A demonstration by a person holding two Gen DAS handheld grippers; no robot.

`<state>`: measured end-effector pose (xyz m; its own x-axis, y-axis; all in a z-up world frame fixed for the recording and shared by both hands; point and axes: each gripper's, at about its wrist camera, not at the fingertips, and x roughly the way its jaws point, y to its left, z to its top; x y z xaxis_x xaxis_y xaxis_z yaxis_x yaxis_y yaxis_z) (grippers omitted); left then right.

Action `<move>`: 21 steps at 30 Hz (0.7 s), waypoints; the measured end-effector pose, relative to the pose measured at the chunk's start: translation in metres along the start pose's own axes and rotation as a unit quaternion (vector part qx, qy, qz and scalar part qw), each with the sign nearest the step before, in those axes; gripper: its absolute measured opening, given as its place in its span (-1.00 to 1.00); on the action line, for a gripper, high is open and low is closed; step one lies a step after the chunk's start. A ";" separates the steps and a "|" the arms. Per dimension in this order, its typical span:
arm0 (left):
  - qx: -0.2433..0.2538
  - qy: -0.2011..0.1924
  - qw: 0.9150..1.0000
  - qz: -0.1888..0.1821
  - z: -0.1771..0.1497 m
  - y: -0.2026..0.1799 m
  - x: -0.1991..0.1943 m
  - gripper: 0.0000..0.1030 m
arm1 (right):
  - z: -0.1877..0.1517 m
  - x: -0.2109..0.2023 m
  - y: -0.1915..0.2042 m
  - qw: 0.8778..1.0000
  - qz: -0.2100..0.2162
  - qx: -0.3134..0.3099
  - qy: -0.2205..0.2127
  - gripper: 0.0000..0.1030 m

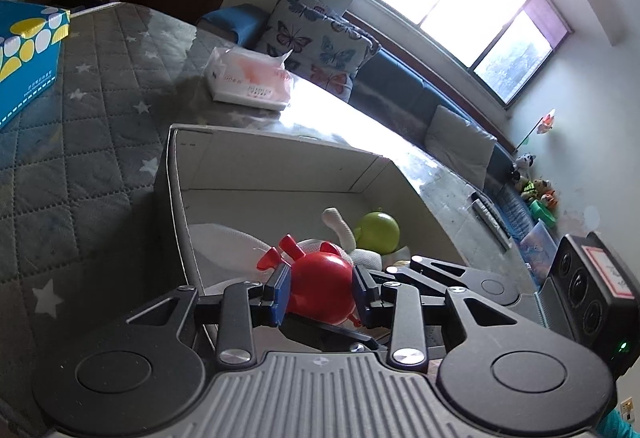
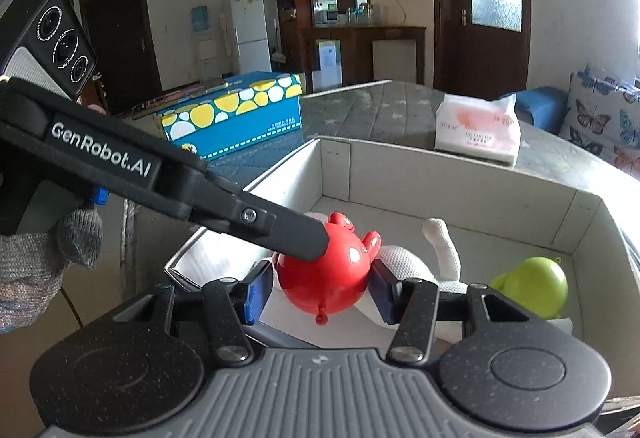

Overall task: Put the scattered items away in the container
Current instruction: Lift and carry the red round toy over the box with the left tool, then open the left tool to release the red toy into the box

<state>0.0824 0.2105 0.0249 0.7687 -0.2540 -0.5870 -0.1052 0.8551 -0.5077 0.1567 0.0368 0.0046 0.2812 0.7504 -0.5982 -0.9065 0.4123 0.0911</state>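
A red round toy (image 1: 320, 290) with small ears hangs over the open white cardboard box (image 1: 276, 166). My left gripper (image 1: 322, 280) is shut on it, a blue pad against each side. In the right wrist view the same red toy (image 2: 324, 278) sits between the blue pads of my right gripper (image 2: 320, 288), also shut on it. One black finger (image 2: 288, 230) of the left gripper lies across the toy's upper left. The right gripper's fingers (image 1: 424, 270) show just right of the toy. Inside the box (image 2: 460, 174) lie a green round toy (image 2: 536, 286) and a white knitted item (image 2: 440, 238).
The box stands on a grey quilted star-patterned table cover (image 1: 92, 126). A blue tissue box with yellow and white dots (image 2: 236, 114) sits at the back left, a pink tissue pack (image 2: 476, 130) behind the box. A butterfly cushion (image 1: 320, 42) rests on the blue sofa. A gloved hand (image 2: 44, 258) holds the left gripper.
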 end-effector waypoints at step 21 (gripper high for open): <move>-0.005 0.006 1.000 0.023 -0.002 0.001 -0.003 -0.31 | 0.003 -0.005 0.012 1.000 -0.015 -0.025 0.002 -0.02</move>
<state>0.0791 0.2112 0.0252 0.7557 -0.2192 -0.6171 -0.1475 0.8612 -0.4865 0.1456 0.0394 0.0111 0.3067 0.7368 -0.6025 -0.9126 0.4075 0.0338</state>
